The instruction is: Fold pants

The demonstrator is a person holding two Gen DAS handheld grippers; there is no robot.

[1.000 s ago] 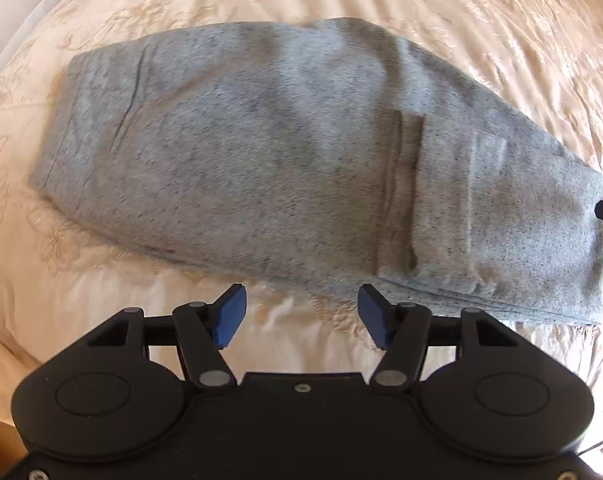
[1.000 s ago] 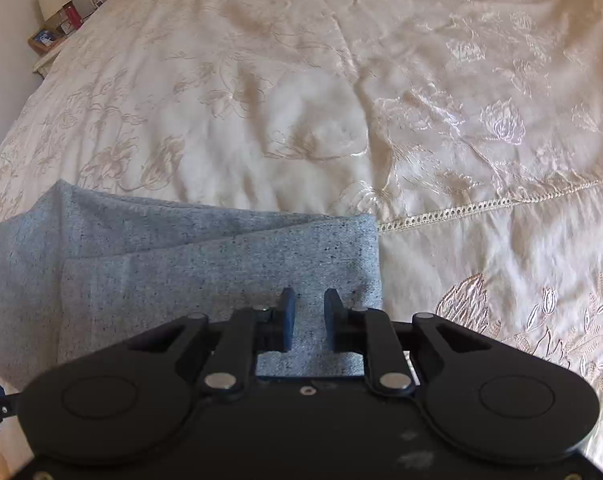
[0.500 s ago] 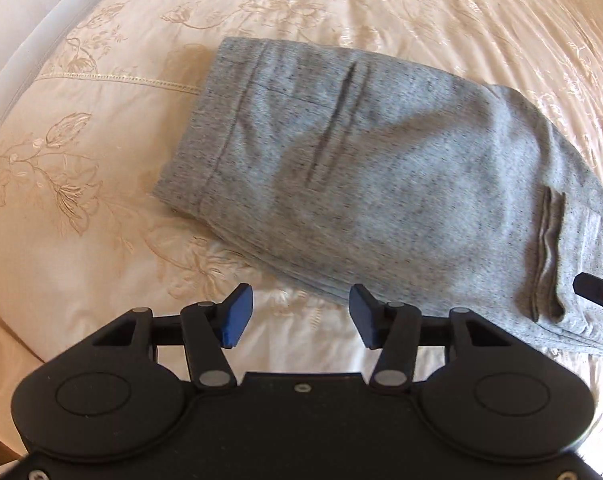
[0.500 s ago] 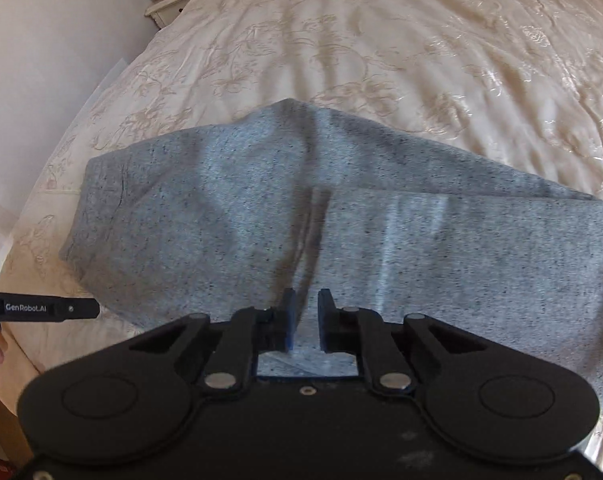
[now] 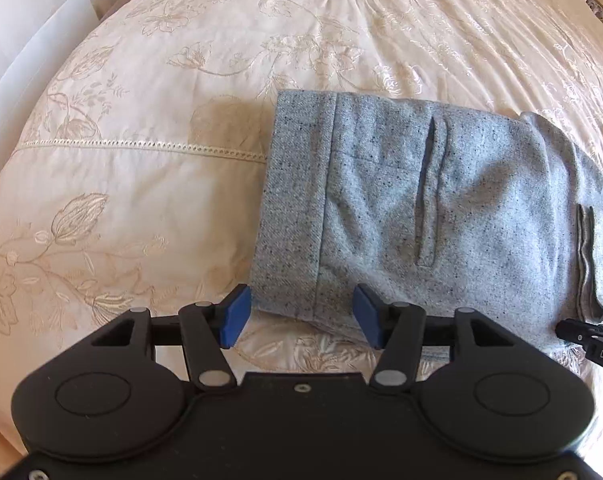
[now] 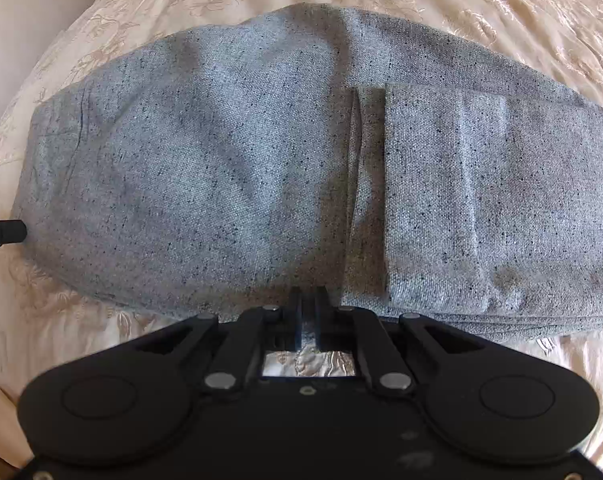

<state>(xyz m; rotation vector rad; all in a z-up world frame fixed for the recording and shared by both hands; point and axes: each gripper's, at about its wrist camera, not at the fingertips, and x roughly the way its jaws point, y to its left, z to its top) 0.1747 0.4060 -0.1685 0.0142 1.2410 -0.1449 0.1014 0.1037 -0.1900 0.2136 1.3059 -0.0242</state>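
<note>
Grey flecked pants (image 5: 441, 208) lie folded on a cream embroidered bedspread (image 5: 141, 152). In the left wrist view the waistband end is nearest, with a slit pocket. My left gripper (image 5: 299, 314) is open, its blue pads either side of the waistband's near corner, touching nothing. In the right wrist view the pants (image 6: 229, 168) fill the middle, with the leg cuffs folded over on the right. My right gripper (image 6: 309, 314) is shut at the near edge of the pants; whether cloth is between the pads is unclear.
The bed's left edge and a white wall (image 5: 29, 40) lie to the left. The right gripper's tip (image 5: 589, 332) shows at the right edge of the left wrist view. The left gripper's tip (image 6: 1, 232) shows at the left edge of the right wrist view.
My left gripper has moved left along the pants to the waistband corner. My right gripper has swung left from the folded end to the middle of the near edge and closed further.
</note>
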